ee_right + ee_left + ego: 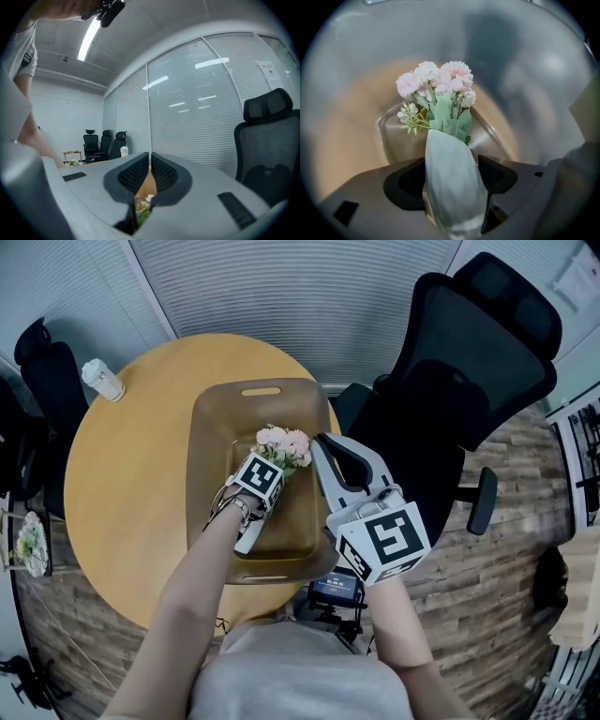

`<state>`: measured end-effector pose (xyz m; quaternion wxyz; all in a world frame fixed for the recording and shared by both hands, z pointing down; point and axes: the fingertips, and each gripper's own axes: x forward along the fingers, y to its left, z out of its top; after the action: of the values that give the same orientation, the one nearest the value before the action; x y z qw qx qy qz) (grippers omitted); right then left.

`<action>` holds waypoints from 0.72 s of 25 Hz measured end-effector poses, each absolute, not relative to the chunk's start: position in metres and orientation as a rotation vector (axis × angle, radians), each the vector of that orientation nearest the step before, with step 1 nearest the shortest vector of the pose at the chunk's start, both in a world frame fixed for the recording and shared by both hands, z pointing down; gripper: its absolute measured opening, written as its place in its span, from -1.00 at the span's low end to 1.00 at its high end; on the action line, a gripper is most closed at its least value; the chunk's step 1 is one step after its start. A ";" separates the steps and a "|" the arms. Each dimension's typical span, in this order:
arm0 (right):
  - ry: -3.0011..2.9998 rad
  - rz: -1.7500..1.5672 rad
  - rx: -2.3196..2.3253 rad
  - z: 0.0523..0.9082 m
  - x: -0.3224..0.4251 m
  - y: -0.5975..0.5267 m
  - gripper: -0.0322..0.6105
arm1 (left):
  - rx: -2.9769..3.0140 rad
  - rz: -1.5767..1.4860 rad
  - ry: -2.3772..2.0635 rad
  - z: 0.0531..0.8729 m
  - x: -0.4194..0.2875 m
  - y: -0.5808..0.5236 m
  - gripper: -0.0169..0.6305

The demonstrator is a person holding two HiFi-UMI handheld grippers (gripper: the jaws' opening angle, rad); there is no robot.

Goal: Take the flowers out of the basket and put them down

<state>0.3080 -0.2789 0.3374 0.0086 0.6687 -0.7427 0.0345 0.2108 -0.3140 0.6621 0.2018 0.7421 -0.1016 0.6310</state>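
A small bouquet of pale pink flowers (283, 446) in a light green paper wrap lies in the brown wooden basket (211, 418) on the round table. My left gripper (267, 470) points steeply down over it. In the left gripper view the blossoms (440, 79) lie ahead. The wrap (454, 197) runs through the wide gap of that gripper (451, 168), which stands open round it. My right gripper (326, 448) is held level above the basket's right rim, shut with nothing in it (149, 161). A bit of the flowers (143, 206) shows below its jaws.
The basket sits on a round wooden table (122, 474). A white lidded cup (101, 379) stands at the table's far left edge. A black office chair (469, 362) is close on the right. Another small bunch of flowers (28, 545) rests on a side stand at the left.
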 end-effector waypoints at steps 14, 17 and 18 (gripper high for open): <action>-2.308 0.158 2.104 0.343 0.308 -0.283 -0.82 | 2.086 1.689 -0.346 0.663 0.224 -0.324 0.10; -2.293 0.139 2.120 0.341 0.309 -0.281 -0.82 | 2.095 1.654 -0.359 0.662 0.226 -0.325 0.10; -2.288 0.130 2.122 0.340 0.308 -0.281 -0.82 | 2.096 1.638 -0.363 0.661 0.227 -0.326 0.10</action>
<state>0.3084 -0.2807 0.3400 0.0090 0.6793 -0.7326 0.0415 0.2266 -0.3257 0.6611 0.2262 0.7604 -0.1318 0.5943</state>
